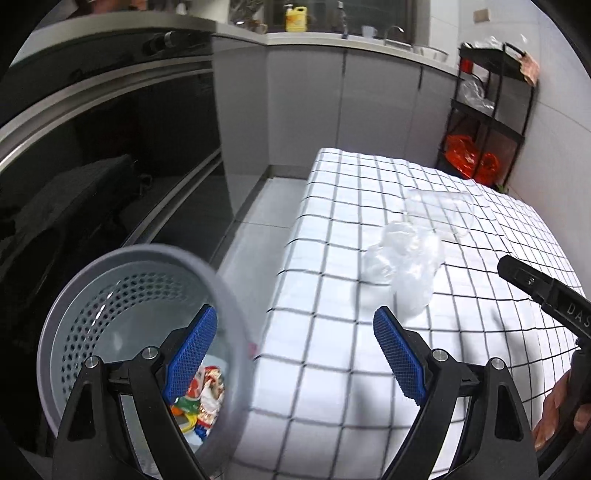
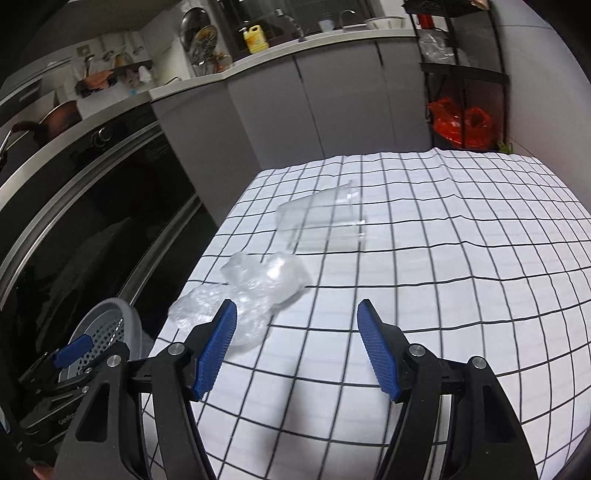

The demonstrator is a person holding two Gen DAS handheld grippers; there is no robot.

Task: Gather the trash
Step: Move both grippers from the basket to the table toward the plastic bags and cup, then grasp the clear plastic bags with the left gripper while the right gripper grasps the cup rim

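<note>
A crumpled clear plastic bag lies near the left edge of the table with the white checked cloth. A clear plastic container lies on its side just behind it. A grey perforated bin stands on the floor left of the table, with colourful wrappers inside. My left gripper is open and empty, over the gap between bin and table. My right gripper is open and empty above the cloth, its left finger beside the bag.
A black oven front stands to the left. Grey cabinets line the back under a counter with a yellow bottle. A black shelf rack with red bags stands at the back right.
</note>
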